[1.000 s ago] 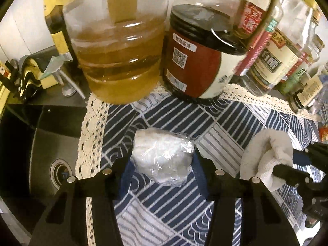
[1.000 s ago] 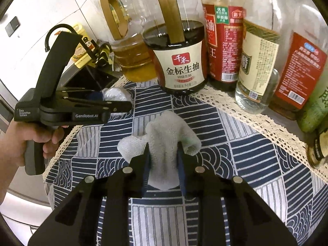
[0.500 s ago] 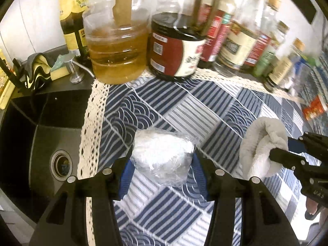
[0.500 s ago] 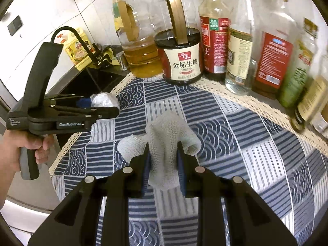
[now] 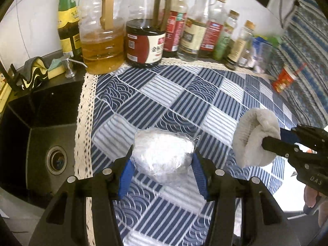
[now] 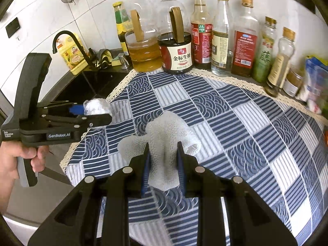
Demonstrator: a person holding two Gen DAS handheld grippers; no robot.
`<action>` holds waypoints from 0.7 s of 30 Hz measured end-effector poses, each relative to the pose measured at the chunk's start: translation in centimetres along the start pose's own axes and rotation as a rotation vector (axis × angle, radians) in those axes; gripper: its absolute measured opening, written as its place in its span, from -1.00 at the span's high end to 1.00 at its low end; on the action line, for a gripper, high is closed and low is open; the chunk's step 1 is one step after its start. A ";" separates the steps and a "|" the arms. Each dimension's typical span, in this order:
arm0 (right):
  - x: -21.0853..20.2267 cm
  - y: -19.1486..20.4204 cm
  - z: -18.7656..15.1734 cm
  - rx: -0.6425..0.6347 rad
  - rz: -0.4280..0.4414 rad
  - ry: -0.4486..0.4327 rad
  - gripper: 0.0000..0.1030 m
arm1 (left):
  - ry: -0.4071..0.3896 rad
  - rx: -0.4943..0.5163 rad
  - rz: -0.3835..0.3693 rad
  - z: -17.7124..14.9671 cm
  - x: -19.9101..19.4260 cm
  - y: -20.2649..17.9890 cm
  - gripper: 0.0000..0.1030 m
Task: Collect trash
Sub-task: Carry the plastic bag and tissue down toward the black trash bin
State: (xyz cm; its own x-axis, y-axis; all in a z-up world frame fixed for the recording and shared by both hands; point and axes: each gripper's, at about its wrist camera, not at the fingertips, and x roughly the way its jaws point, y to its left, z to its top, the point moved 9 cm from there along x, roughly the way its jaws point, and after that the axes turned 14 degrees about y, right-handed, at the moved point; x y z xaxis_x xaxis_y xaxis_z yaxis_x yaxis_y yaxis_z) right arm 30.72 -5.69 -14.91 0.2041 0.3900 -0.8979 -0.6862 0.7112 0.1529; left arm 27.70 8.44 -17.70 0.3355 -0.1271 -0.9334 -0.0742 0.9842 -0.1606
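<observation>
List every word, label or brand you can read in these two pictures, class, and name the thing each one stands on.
"金标生抽" with the "千禾" logo: dark soy sauce jug.
"GenRobot.AI": side of the left gripper.
"DAS": body of the right gripper.
"王": red-labelled bottle; the rest is cut off.
"藤": green bottle.
The other bottle labels, the yellow carton and the small white print on the left gripper's rear are too small or blurred.

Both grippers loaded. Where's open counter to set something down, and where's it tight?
Free: the middle of the blue patterned cloth, between the bottle row and its near edge. The left gripper holds the plastic-wrapped wad; the right gripper holds the white mesh cloth. Crowded: the back edge with bottles, the far right corner with packets, and the sink rim on the left.
</observation>
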 end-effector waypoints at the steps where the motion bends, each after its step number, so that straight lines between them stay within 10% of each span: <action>1: -0.2 0.5 -0.6 0.009 -0.004 -0.003 0.51 | 0.000 0.009 -0.003 -0.5 -0.2 -0.1 0.03; 21: -3.1 8.3 -11.2 0.151 -0.067 -0.042 0.51 | 0.009 0.162 -0.098 -13.5 -3.9 -2.2 0.03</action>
State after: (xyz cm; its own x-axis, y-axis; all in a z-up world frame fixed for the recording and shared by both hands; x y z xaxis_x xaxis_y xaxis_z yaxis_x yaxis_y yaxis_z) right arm 16.56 -7.58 -15.52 0.2772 0.3609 -0.8904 -0.5581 0.8149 0.1565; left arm 13.85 5.05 -18.08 0.3253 -0.2236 -0.9188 0.1108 0.9739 -0.1978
